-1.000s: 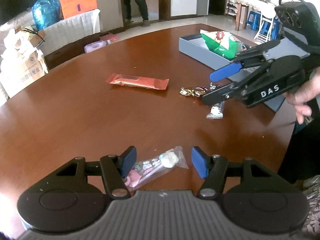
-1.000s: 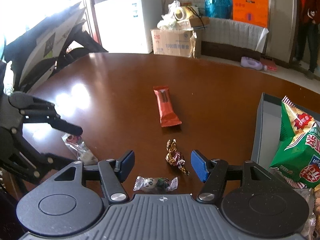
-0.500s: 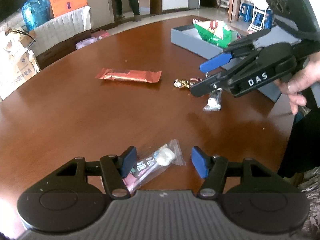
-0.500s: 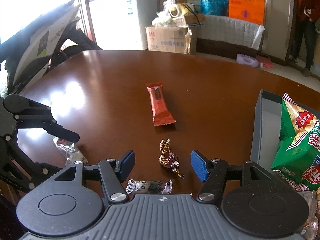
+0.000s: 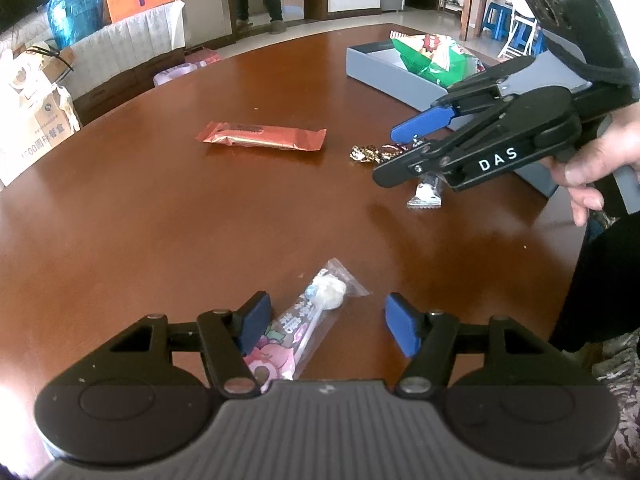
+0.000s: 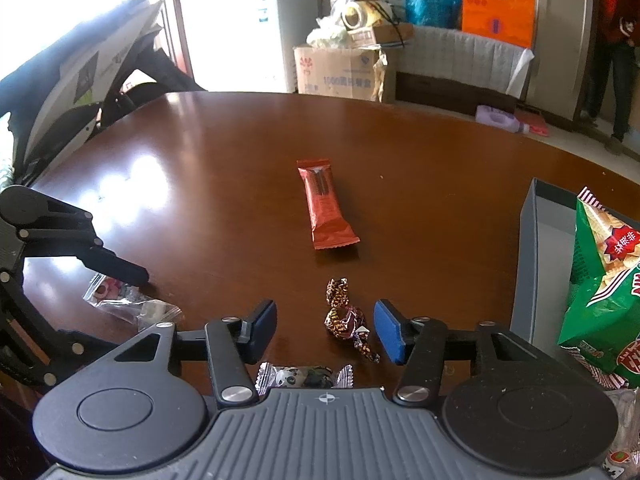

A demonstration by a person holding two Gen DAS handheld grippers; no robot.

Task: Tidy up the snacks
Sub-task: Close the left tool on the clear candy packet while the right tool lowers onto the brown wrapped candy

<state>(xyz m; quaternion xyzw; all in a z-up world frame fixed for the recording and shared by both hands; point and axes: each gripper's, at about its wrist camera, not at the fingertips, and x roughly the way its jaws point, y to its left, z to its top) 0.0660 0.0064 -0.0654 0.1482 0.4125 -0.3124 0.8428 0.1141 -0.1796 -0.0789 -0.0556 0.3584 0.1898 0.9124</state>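
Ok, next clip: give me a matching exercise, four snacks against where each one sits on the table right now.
Things:
1. lollipop packet
2. gold-brown candy
3. green chip bag
4. red bar

Places:
A. in the grey box
B. alone, mid-table
C. between the left gripper pads, untouched by the right-hand pad
D. between the right gripper pads, not pinched

Pairs: 1-C, 2-D, 3-A, 4-B
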